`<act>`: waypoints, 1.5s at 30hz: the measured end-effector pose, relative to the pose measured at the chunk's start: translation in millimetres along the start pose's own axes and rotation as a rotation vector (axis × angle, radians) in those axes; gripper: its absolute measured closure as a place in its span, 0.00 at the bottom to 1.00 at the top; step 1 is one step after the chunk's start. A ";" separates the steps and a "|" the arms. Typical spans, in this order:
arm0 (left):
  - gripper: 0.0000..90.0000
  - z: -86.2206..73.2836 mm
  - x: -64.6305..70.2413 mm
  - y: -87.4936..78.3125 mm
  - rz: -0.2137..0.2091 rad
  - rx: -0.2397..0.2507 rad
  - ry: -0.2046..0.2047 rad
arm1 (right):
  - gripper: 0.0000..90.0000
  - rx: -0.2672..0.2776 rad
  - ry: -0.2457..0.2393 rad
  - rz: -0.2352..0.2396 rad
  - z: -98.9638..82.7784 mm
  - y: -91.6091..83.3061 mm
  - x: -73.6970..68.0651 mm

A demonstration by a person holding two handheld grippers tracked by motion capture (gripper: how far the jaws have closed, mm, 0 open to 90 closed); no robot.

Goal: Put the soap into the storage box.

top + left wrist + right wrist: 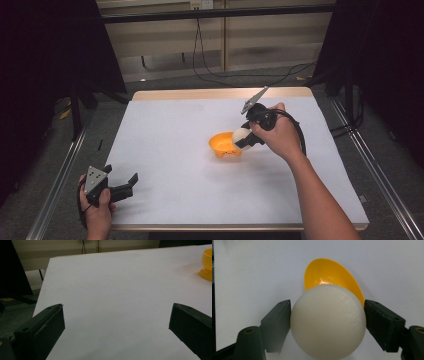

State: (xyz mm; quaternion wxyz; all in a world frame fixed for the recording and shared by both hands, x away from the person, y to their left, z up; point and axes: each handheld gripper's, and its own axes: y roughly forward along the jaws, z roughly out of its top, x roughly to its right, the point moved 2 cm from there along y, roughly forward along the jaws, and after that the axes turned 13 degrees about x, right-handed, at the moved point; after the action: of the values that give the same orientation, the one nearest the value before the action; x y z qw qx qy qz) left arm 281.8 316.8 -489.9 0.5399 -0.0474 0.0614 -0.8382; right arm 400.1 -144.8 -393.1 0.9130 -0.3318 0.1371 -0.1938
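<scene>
Near the front left corner of the table (165, 125), the left gripper (121, 186) rests low in the person's hand, and its two black jaws stand wide apart with nothing between them. They look hard and blocky, with flat inner faces. The table top is white, flat and smooth, with a pale wood edge along the back.

Going right, an orange bowl (223, 145) sits a bit right of the middle of the table. It looks like thin, shiny plastic, round, with a small foot under it. It is probably light and could tip or slide if bumped.

Just over the bowl's right rim, the right gripper (243, 138) pinches a white ball (328, 321) between its jaws. The jaws press on the ball's widest part, one on each side. The ball is creamy white, smooth and a little glossy. It is round, so it could slip out or roll away. Holding it across the middle, as now, looks like the best way. It does not look squashed, so it seems firm. I cannot tell how heavy it is
</scene>
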 end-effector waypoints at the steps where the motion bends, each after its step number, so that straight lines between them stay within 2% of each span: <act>1: 0.00 0.0 0.0 0.0 0.001 0.000 0.000 | 0.26 -0.003 -0.009 0.003 0.9 0.8 0.9; 9: 0.00 0.0 0.0 -0.2 -0.002 0.000 -0.002 | 0.26 -0.010 -0.011 0.008 9.2 8.6 2.8; 32: 0.00 0.0 0.0 -0.2 -0.002 0.000 0.001 | 0.26 -0.029 -0.014 0.010 17.1 33.6 8.7; 45: 0.00 0.0 0.2 -0.3 -0.002 0.000 0.001 | 0.26 -0.064 -0.022 0.006 20.0 44.4 9.5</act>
State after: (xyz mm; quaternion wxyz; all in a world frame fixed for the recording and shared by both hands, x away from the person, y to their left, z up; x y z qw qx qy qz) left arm 281.4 316.7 -489.8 0.5389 -0.0468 0.0615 -0.8388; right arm 427.7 -106.7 -408.7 0.9039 -0.3627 0.1343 -0.1829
